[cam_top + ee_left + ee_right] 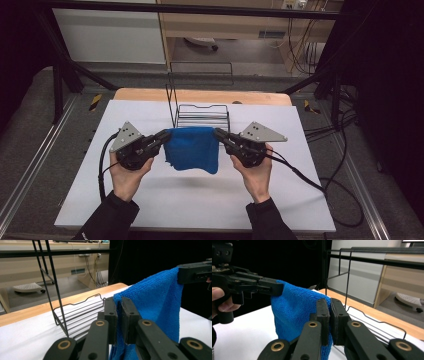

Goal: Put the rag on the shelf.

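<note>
Cloth status: blue cloth point(192, 147) is off the tabletop point(200, 200), strung between both tongs just in front of the wire rack point(202, 116). Left tongs point(164, 136) are clamped on its upper left corner, right tongs point(218, 134) on the upper right. Top edge runs roughly level between them, rest hangs in a loose fold underneath, bottom hem clear of the white surface.

Grip check from the gripper views: left tongs point(119, 315) pinch the corner with jaws nearly together, fabric between the pads. Right tongs point(330, 315) look the same, narrow gap, fabric edge caught in it.

My read is a two-corner lift, likely headed for draping over the rack's upright frame point(172, 107).

Risks as I see them:
- Both bites are shallow, right at the corners. Pulling the hands apart too hard could tug a corner out, and the cloth swings down from one side.
- Uneven hand height would tilt the top edge, so it lands bunched instead of flat.
- Rack wire is thin and looks light. Dragging terry fabric across it could snag or shove the rack back.
- Hanging fold could catch on the rack's front lip if carried forward too low.
</note>
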A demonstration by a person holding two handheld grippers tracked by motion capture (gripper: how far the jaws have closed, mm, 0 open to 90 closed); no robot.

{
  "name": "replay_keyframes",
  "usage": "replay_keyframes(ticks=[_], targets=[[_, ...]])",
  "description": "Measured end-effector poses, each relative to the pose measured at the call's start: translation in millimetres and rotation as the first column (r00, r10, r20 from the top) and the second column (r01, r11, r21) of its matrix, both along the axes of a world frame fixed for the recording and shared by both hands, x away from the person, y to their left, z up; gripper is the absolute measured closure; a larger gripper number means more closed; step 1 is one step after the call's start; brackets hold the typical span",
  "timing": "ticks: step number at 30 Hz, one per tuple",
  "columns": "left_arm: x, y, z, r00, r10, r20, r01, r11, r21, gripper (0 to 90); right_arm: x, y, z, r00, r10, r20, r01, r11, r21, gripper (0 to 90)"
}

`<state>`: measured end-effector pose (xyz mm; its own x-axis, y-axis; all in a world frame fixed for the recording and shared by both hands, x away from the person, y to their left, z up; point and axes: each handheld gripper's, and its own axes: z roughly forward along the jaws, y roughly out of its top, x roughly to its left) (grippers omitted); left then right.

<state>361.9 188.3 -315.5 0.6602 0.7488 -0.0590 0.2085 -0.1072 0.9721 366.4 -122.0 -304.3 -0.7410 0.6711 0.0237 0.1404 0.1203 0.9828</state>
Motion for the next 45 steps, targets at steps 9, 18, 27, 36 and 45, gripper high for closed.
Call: replay_keyframes(ticks=[9, 18, 27, 36, 45], targets=[[4.5, -4.2, 9.5, 0.9995, 0.000, 0.030, 0.000, 0.9998, -0.019, 83.8, -0.2, -3.6, 11.5, 0.9993, -0.017, 0.033, 0.017, 1.000, -0.003, 86.6], [9.2, -5.5, 20.5, 0.9985, 0.007, 0.053, -0.005, 0.9993, -0.038, 83.9, 2.4, -3.2, 25.7, 0.9970, -0.033, 0.070, 0.033, 0.999, -0.004, 86.6], [13.3, -9.8, 28.8, 0.9965, 0.006, 0.083, -0.002, 0.9984, -0.057, 83.9, 4.9, -5.7, 36.0, 0.9933, -0.055, 0.102, 0.055, 0.998, 0.004, 86.6], [16.1, -10.8, 40.5, 0.9925, 0.013, 0.121, -0.005, 0.9981, -0.061, 84.1, 8.5, -8.0, 41.9, 0.9917, -0.064, 0.112, 0.063, 0.998, 0.013, 86.6], [20.4, -11.7, 49.3, 0.9890, 0.023, 0.146, -0.010, 0.9963, -0.085, 84.1, 10.3, -7.7, 52.9, 0.9871, -0.070, 0.144, 0.069, 0.998, 0.014, 86.6]])
